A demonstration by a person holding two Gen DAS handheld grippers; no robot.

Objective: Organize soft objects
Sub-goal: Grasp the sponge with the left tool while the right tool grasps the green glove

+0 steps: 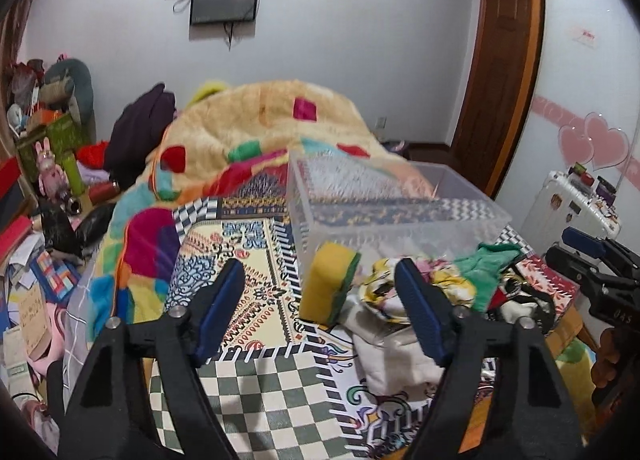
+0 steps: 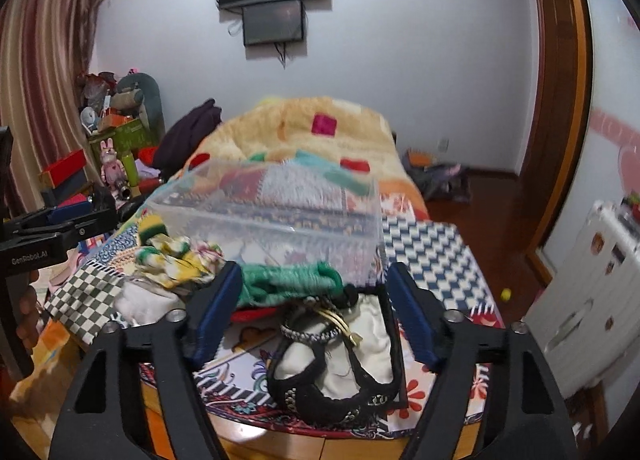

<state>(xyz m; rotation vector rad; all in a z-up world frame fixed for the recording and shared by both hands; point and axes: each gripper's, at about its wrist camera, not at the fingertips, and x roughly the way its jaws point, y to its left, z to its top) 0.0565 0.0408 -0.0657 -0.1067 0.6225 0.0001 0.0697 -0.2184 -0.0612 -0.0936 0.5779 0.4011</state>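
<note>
From the left wrist, the left claw point(image 1: 320, 300) stands wide open and holds nothing, hovering over the patterned cloth point(image 1: 248, 300) that covers the bed. Ahead of it lies the heap of soft things: a yellow-and-green sponge point(image 1: 326, 284) propped on edge against the near wall of the clear plastic bin point(image 1: 400, 216), a yellow floral cloth point(image 1: 384, 292) just right of the sponge, a white cloth point(image 1: 392, 356) below that, and a green towel point(image 1: 492, 260) further right. The bin looks empty, though its ribbed walls blur the view through it. The right claw point(image 1: 588, 256) shows at the far right edge, its jaws apart. From the right wrist, the right claw point(image 2: 314, 312) is likewise spread wide and empty, poised over a black beaded slipper point(image 2: 320, 376) lying on pale fabric, with the green towel point(image 2: 288, 280) bunched between the claw and the bin point(image 2: 272, 212), touching its near wall. The floral cloth point(image 2: 176, 260) and sponge point(image 2: 150, 230) sit to the left. The likely trouble is the tangle: closing on the towel may drag the slipper's strap or the neighbouring cloth along, since they overlap. The light bin could also slide on the slippery cloth if nudged, and the leaning sponge would topple with it.
</note>
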